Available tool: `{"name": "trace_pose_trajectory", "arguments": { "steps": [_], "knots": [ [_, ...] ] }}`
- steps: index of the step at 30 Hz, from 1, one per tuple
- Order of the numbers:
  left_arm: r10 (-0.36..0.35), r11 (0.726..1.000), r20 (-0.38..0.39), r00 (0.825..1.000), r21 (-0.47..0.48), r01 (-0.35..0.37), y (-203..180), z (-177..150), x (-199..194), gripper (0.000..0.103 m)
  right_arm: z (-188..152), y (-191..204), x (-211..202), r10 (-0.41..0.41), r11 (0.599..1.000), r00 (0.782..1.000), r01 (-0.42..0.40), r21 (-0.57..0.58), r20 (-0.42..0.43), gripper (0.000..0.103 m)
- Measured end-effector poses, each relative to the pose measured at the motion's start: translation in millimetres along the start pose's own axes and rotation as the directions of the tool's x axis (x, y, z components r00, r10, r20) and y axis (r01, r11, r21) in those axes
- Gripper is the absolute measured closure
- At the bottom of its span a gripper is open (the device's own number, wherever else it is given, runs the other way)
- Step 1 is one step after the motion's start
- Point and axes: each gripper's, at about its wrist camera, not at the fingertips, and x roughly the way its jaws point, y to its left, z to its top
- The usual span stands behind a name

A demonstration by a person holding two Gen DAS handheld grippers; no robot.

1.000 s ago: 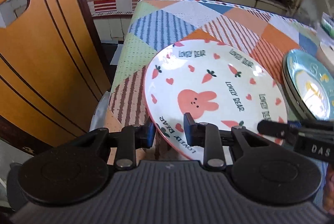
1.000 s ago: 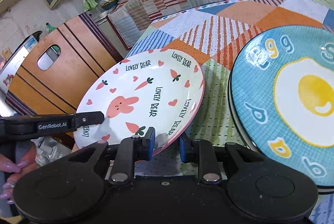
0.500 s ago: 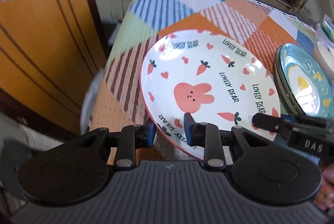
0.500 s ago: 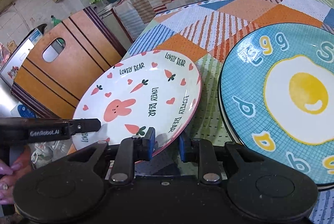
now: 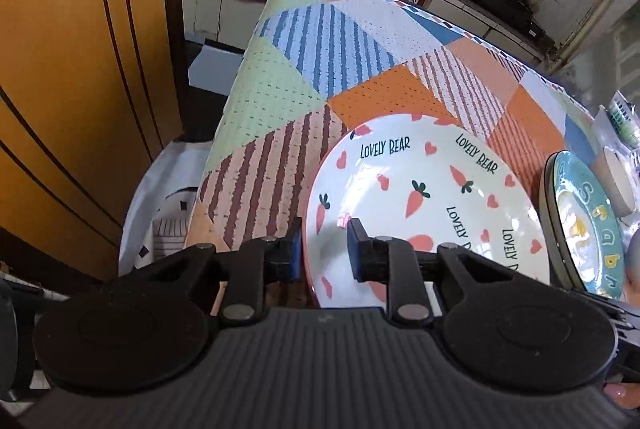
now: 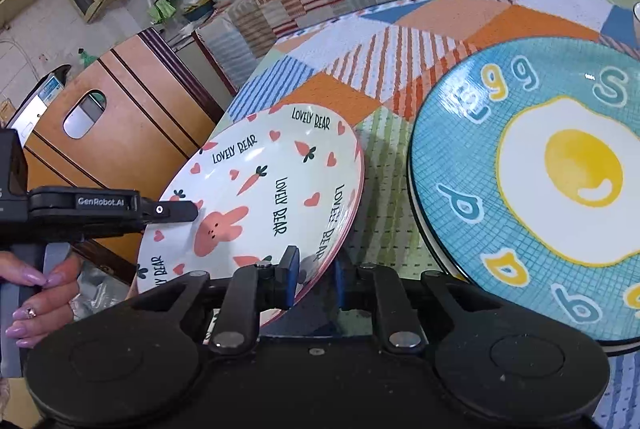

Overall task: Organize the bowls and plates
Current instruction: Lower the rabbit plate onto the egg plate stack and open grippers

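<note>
Plates sit on a bench (image 5: 280, 97) covered with a patchwork cloth of orange, blue, green and striped panels. The white round ceramic plate (image 6: 272, 189) printed with a pink rabbit, carrots, hearts and the words "LOVELY BEAR" is near the bench's edge, tilted, with its far rim touching the cloth and its near rim raised. Both grippers are on that rim. The left gripper (image 5: 322, 253) has the plate's rim between its blue-padded jaws, one pad under the rim and one over the inner face, and the jaws are closing; whether the pads already press on it cannot be told. The right gripper (image 6: 314, 279) clamps the rim with its jaws drawn almost together, one blue pad above and the other below. From the right wrist view the left gripper's black finger reaches in over the rabbit, and a hand (image 6: 36, 293) with lilac nails holds its handle. Just beside the white plate lies a round blue-green plate (image 6: 520, 169) with a fried-egg picture and letters, resting on another plate. An orange wooden chair back (image 5: 80, 69) stands beside the bench.
</note>
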Motion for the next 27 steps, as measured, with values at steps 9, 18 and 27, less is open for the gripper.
{"name": "trace_pose_trajectory", "arguments": {
  "steps": [9,18,27],
  "knots": [
    [0.031,0.999,-0.022,0.999,0.025,-0.031,-7.3,-11.8,-20.2,0.082,1.3,5.2,-7.9,0.009,0.991,1.0,-0.009,-0.135,-0.002,0.08],
    [-0.015,1.0,0.005,1.0,-0.018,0.015,-16.9,-15.0,-67.0,0.082,11.6,14.9,-41.3,0.075,0.972,0.997,-0.072,-0.222,0.007,0.08],
    [-0.051,0.996,0.043,0.998,0.075,0.047,-75.0,2.2,-101.9,0.082,42.5,-0.6,-96.9,0.119,0.96,0.993,-0.11,-0.256,0.019,0.08]
  ]
}}
